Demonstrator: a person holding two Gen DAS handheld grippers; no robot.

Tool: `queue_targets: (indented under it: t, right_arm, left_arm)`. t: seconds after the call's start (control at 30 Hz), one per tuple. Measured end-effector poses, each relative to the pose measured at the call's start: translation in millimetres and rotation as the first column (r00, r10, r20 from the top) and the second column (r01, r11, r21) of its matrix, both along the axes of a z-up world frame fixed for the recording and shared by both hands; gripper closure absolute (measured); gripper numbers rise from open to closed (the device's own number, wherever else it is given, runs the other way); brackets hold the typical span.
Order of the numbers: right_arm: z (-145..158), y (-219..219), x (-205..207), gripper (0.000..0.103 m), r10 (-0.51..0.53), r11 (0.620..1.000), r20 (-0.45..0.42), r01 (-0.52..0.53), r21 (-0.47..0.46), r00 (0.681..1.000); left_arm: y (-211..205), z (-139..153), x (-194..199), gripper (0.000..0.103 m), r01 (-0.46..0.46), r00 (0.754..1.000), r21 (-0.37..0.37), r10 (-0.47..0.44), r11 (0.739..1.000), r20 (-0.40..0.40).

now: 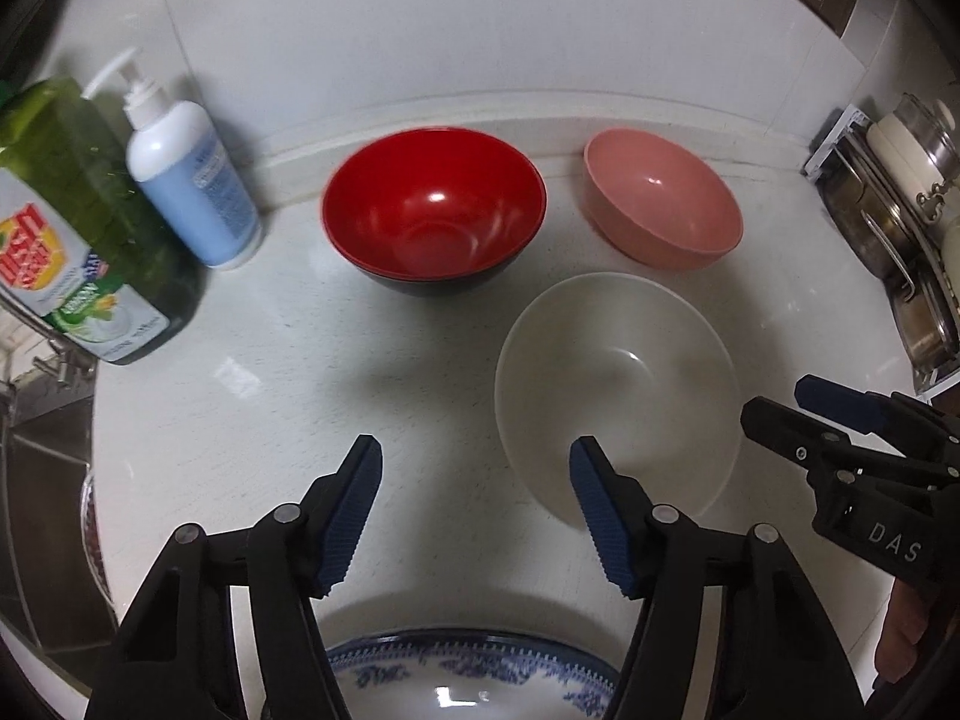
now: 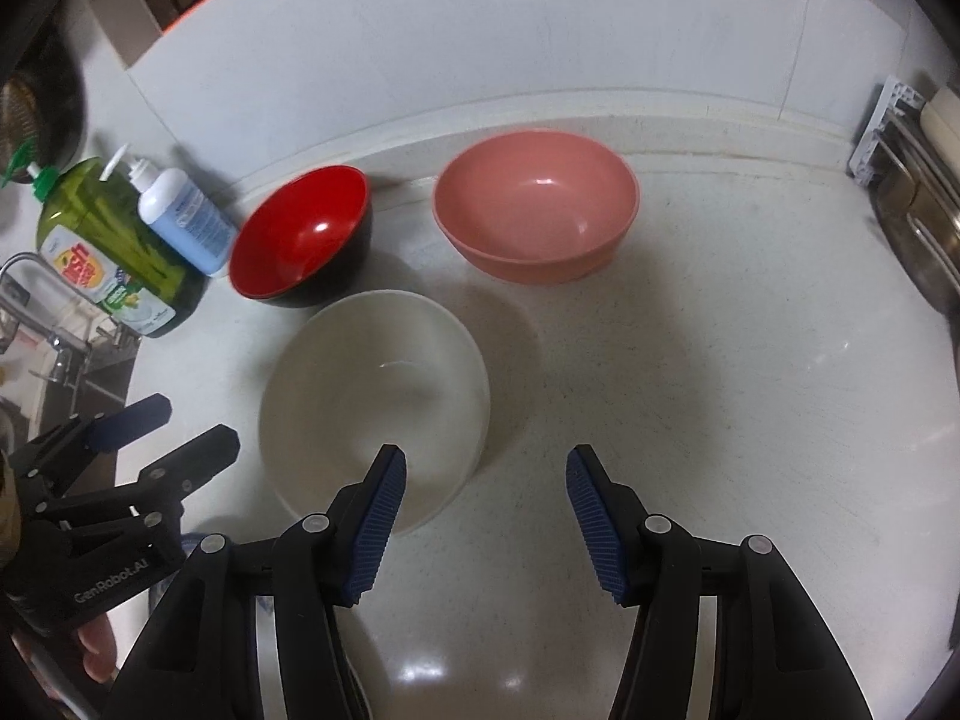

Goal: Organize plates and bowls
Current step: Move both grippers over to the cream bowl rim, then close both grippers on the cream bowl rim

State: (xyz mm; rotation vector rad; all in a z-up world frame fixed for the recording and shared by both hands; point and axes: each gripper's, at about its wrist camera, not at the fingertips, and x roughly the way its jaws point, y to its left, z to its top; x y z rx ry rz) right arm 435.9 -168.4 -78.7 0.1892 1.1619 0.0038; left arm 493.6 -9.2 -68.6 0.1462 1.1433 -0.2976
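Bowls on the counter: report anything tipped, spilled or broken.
Nothing stands out. The red bowl, pink bowl and white bowl all sit upright, apart and empty on the counter; no spill or chip shows.

Red bowl (image 1: 433,210), black outside, upright, centre of left wrist view near back ledge. Pink bowl (image 1: 663,198) upright, upper right, apart from red. White bowl (image 1: 618,384) upright, right of centre, nearer. Blue-patterned dish (image 1: 474,678) at bottom edge, partly hidden.
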Motion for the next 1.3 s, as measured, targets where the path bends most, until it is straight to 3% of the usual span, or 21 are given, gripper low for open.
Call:
queue_targets:
  t: [0.3,0.5,0.67,0.77,1.3]
  right_arm:
    - [-21.8,-0.8,14.9,0.058,0.005,1.0,-0.06,-0.004,0.004,0.998]
    - [-29.7,-0.5,21.0,0.066,-0.001,1.0,-0.081,0.002,0.011,0.997]
    - [-34.8,-1.2,25.0,0.081,0.011,1.0,-0.107,-0.008,0.023,0.994]
    - [-36.8,-0.8,26.6,0.087,0.022,0.999,-0.113,-0.018,0.035,0.993]
    - [-20.8,-11.9,0.8,0.089,0.001,1.0,-0.087,0.001,0.03,0.996]
  left_arm:
    - [-9.2,-18.6,19.7,0.051,-0.018,0.998,-0.013,0.017,1.0,-0.056]
    - [-12.8,-27.0,28.1,0.073,-0.014,0.995,-0.021,0.012,1.0,-0.095]
    - [-18.8,-31.2,30.2,0.088,0.004,0.993,-0.042,-0.009,0.999,-0.121]
    - [-22.3,-31.0,28.6,0.09,0.017,0.993,-0.035,-0.021,0.999,-0.119]
    - [-29.4,0.0,-6.8,0.09,0.045,0.995,-0.064,-0.05,0.997,-0.091]
